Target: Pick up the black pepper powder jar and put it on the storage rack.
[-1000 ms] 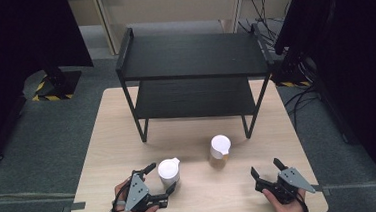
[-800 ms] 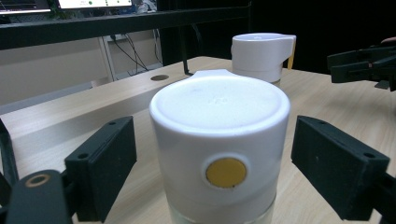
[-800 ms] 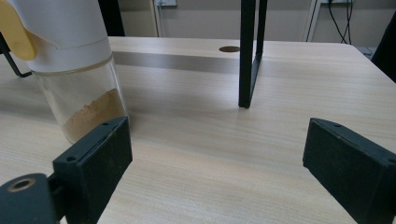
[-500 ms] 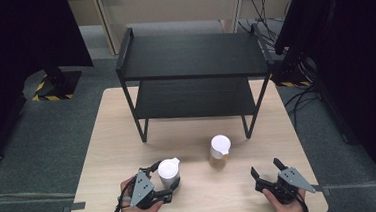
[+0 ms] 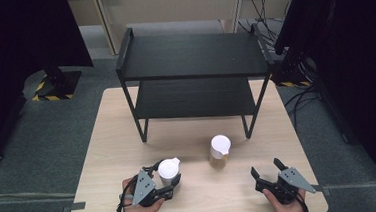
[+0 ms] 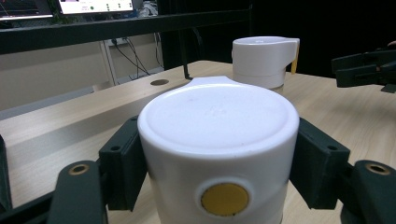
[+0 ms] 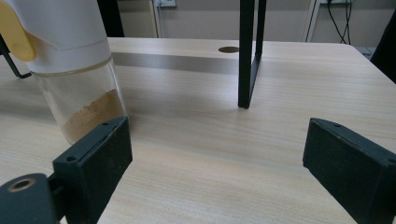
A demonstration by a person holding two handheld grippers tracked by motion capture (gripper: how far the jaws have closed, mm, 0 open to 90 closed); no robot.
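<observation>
High view: left tool (image 5: 168, 183) grasps white-lidded jar (image 5: 168, 169); right tool (image 5: 266, 170) released; black shelf (image 5: 192, 75) behind.

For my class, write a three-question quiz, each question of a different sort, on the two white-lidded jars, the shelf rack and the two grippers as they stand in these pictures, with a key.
1. True or false: the left gripper has its jaws on either side of the near jar.
2. Multiple choice: the far jar stands (A) on the rack's top shelf, (B) on the table in front of the rack, (C) between the right gripper's jaws.
3. Fill in: the right gripper has its jaws ___ with nothing between them.

Key:
1. True; the jaws flank the jar's white lid.
2. B; it stands on the wooden table, in front of the black rack.
3. Open.
</observation>
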